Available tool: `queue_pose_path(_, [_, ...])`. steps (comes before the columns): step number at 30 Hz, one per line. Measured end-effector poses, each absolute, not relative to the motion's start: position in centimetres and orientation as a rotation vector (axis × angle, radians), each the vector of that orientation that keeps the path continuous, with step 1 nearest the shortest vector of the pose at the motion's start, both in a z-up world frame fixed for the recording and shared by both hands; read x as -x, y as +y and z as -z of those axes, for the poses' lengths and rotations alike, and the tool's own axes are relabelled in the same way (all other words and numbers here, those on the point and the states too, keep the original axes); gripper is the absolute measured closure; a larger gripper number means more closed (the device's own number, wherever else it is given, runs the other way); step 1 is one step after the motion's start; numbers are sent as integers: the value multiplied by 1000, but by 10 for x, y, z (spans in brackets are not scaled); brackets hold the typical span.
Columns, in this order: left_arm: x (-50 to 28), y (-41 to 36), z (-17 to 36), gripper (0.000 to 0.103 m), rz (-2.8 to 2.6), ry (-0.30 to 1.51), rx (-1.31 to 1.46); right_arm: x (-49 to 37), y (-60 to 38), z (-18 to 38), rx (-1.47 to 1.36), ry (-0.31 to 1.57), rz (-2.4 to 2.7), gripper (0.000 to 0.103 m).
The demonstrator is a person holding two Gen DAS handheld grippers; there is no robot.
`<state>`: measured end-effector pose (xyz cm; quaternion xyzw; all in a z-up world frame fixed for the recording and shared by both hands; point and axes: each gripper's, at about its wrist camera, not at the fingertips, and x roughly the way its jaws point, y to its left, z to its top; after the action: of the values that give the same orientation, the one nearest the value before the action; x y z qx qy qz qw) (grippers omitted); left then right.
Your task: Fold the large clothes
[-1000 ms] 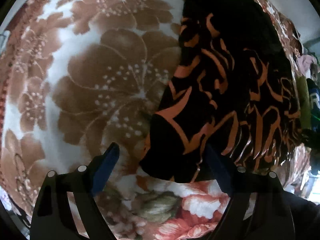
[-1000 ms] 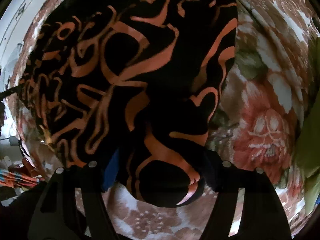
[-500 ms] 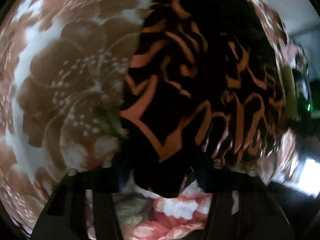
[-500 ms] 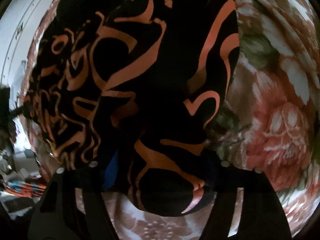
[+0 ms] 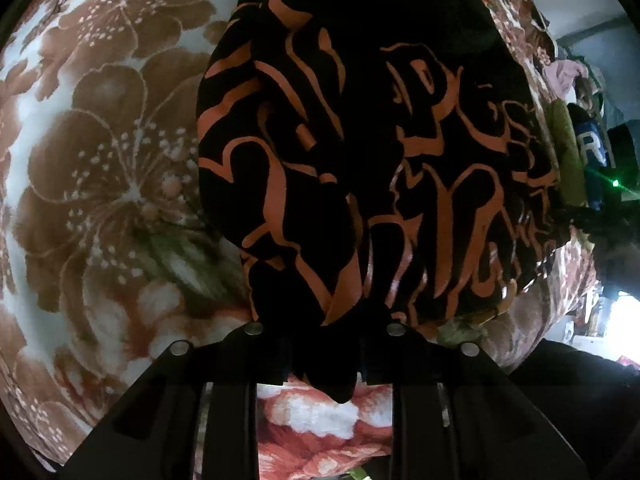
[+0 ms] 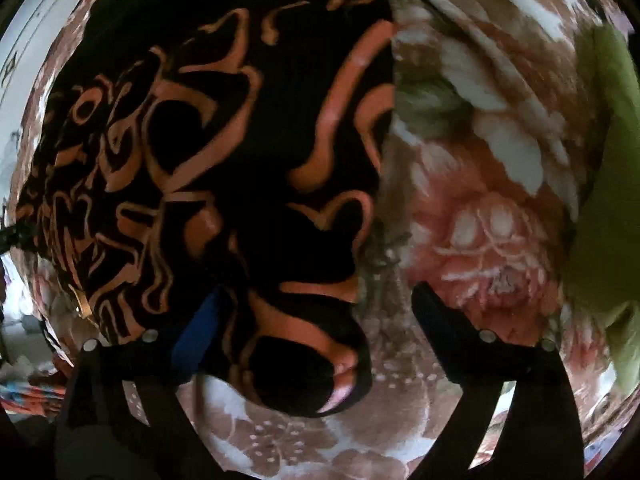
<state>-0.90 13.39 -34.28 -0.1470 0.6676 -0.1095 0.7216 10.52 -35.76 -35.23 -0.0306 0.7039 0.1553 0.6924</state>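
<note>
Left gripper (image 5: pixel 320 354) fingers pinch garment (image 5: pixel 360 140) corner. Right gripper (image 6: pixel 312 336) fingers spread; garment's near corner (image 6: pixel 304 368) between them, garment on blanket (image 6: pixel 480 240).

A floral blanket (image 5: pixel 104 168) spreads across the whole surface, printed with big brown blossoms on white at the left of the left wrist view and with pink-red blooms (image 5: pixel 320 420) along its bottom edge. In the right wrist view the same blanket (image 6: pixel 480 232) shows pink flowers and a green leaf motif. An olive-green cloth (image 6: pixel 608 184) lies on it at the right edge. Far right in the left wrist view sits a pile of clothes (image 5: pixel 576 92) (pink, green, and a blue piece with a white letter), beside a small green light (image 5: pixel 616 182).
</note>
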Motion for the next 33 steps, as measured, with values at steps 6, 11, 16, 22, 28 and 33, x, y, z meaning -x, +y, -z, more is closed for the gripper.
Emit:
queue_pose_path(6, [9,134,348,80,225,1477,366,-113,-367,372,21,1617,-453,45])
queue_pose_path(11, [9,135,345,80,223,1481,361,-97,-353,358,28,1623,-521,78])
queue_pose_path(16, [4,128,329,82,206,1441,357,-87,-339,323,56,1598,-553,87])
queue_pose_path(22, [-9,128,299,87,252,1350,493,-99,-349,314,-33,1586,-579,89])
queue_pose_path(28, [-55,112,239,88,323,1199,469,-135,-324,260,-74,1466,-660,90])
queue_pose_path(33, [-97,111,199,88,361,1066,477,-170,-298,221,-93,1358,-702,90])
